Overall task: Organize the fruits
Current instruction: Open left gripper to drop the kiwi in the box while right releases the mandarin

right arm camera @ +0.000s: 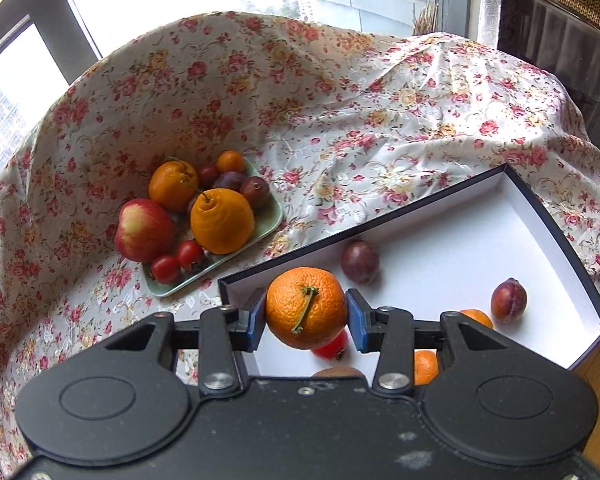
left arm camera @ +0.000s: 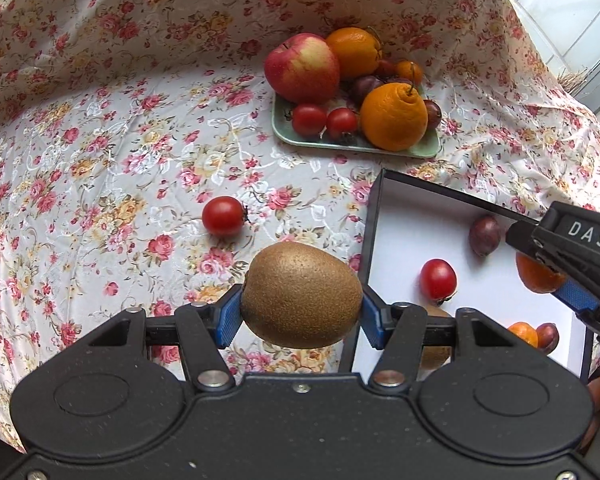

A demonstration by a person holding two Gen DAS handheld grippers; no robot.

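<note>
We've got a kiwi (left arm camera: 302,295) clamped between the blue pads of our left tongs (left arm camera: 300,316), held above the flowered table (left arm camera: 100,168) just beside the box (left arm camera: 370,216). Our right tongs (right arm camera: 306,316) grip a mandarin (right arm camera: 306,307) over the white box floor, where a plum (right arm camera: 508,299), a passion fruit (right arm camera: 360,261) and a tomato (left arm camera: 438,279) lie. One tomato (left arm camera: 223,216) sits loose on the cloth. Farther back, the green tray (left arm camera: 284,132) carries an apple (left arm camera: 301,69) and oranges (left arm camera: 394,116).

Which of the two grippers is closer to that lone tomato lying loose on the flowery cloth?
Left. The left gripper, holding a kiwi, sits just short of the loose tomato. The right gripper holds a mandarin over the white box, farther off.
</note>
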